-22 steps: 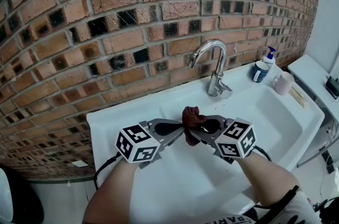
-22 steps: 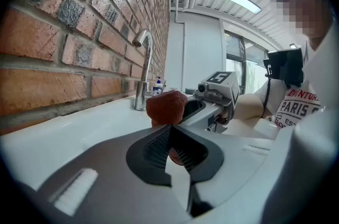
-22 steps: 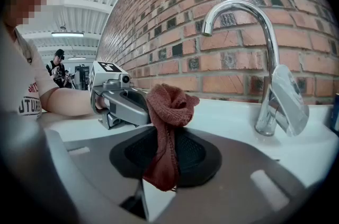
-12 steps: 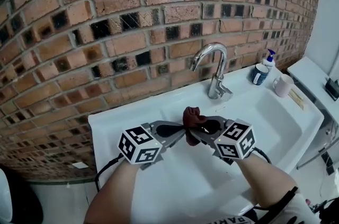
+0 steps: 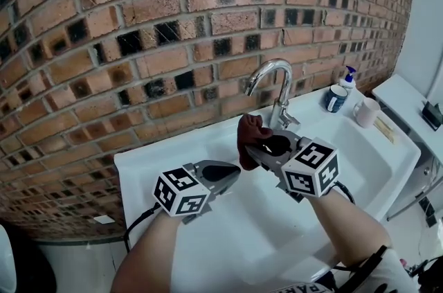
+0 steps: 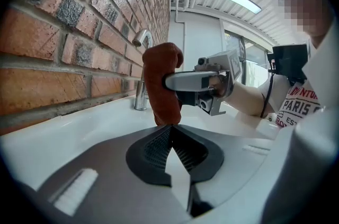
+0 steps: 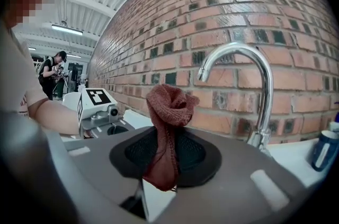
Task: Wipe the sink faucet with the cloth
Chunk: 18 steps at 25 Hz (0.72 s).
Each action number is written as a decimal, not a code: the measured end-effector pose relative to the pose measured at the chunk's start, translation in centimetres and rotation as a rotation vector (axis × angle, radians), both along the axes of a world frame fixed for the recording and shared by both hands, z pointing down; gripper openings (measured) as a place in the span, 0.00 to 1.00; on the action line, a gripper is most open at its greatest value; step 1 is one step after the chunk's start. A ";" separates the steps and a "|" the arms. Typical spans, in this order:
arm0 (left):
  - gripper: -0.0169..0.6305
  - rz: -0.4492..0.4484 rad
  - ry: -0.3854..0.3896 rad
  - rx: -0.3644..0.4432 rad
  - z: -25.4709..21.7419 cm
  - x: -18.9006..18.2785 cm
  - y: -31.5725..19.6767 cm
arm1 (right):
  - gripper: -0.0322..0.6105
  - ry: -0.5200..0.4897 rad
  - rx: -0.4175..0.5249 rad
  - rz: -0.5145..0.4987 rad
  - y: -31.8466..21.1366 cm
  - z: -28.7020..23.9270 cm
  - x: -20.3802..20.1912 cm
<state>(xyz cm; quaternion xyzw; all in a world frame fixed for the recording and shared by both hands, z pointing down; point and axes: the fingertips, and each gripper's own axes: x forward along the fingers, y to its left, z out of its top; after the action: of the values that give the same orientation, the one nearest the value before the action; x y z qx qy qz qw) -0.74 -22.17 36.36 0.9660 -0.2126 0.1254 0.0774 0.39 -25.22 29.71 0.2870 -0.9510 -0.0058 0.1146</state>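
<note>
A reddish-brown knit cloth (image 5: pixel 248 139) is bunched up in my right gripper (image 5: pixel 261 148), which is shut on it above the white sink (image 5: pixel 159 154). In the right gripper view the cloth (image 7: pixel 169 106) stands up between the jaws, and the chrome gooseneck faucet (image 7: pixel 255 72) rises just behind it to the right. The faucet (image 5: pixel 278 94) is mounted at the back rim of the sink, a short way beyond the cloth. My left gripper (image 5: pixel 234 171) sits lower and to the left with its jaws together and nothing between them. The cloth's (image 6: pixel 159 85) lower end hangs just past its tips.
A brick wall (image 5: pixel 173 28) runs close behind the sink. On the sink's right rim stand a blue cup (image 5: pixel 337 97), a soap pump bottle (image 5: pixel 348 76) and a pink mug (image 5: pixel 367 111). A white counter (image 5: pixel 408 94) lies further right.
My right gripper has lifted the cloth up and toward the faucet. The left gripper, which was touching the cloth, now sits below and apart from it.
</note>
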 end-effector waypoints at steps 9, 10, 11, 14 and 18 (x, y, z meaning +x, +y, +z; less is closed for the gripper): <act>0.04 0.001 0.001 0.000 0.0 0.1 0.0 | 0.19 -0.059 0.098 -0.008 -1.6 -7.0 -1.5; 0.04 0.001 0.001 0.000 0.0 0.0 0.0 | 0.19 -0.065 0.107 -0.007 -1.8 -7.6 -1.5; 0.04 0.001 0.000 0.000 0.0 0.0 0.1 | 0.19 -0.076 0.112 -0.004 -2.0 -8.2 -1.6; 0.04 0.002 0.000 -0.002 0.0 0.1 0.1 | 0.19 -0.115 0.107 0.009 -2.7 -9.6 -1.3; 0.04 0.000 -0.001 0.000 -0.1 0.0 0.0 | 0.19 -0.133 0.081 0.041 -3.9 -9.9 -0.9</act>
<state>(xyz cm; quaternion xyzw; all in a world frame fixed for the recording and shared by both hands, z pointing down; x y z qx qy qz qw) -0.74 -22.14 36.28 0.9659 -0.2125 0.1257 0.0775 -0.47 -29.13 19.82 0.3107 -0.9494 -0.0228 0.0393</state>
